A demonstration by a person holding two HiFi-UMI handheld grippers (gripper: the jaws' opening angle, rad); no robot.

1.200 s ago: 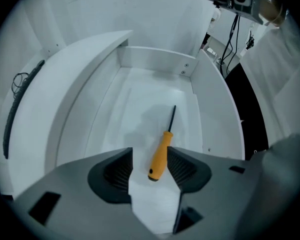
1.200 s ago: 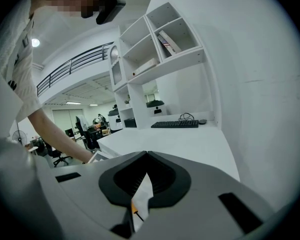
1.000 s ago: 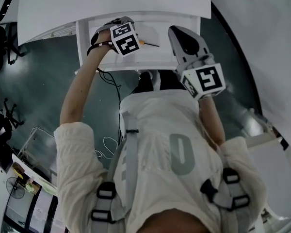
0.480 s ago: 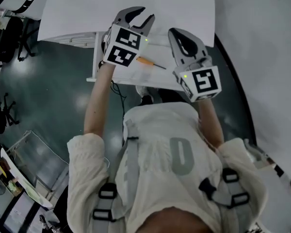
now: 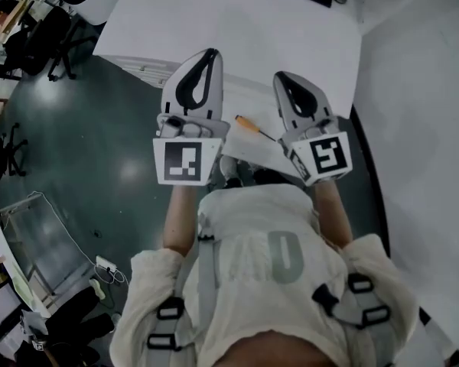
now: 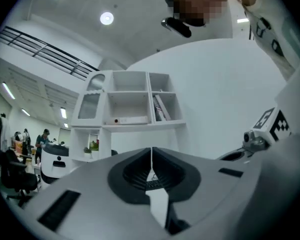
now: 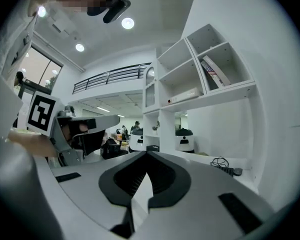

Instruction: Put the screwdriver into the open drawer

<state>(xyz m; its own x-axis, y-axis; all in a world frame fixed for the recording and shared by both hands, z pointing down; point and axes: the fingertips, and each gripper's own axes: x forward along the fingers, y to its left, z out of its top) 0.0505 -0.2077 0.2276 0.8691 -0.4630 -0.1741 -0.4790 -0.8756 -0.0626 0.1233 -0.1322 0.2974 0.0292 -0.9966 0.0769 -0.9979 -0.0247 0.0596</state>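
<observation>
White drawer (image 5: 254, 151), one screwdriver (image 5: 249, 124), two grippers (image 5: 209, 53) (image 5: 280, 76)

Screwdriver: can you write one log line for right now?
screwdriver: lying in open drawer | left hand-held gripper: shut, empty | right hand-held gripper: shut, empty | task: looks done

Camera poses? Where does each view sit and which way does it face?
Head view: on the person's head, facing steeply down; shows torso, left gripper, right gripper, screwdriver in drawer.
Left gripper view: on that gripper, along its shut jaws toward a shelf unit; right gripper at right.
Right gripper view: likewise, shut jaws, same shelf unit; left gripper at left.
Shared: gripper views share the shelf unit.
</observation>
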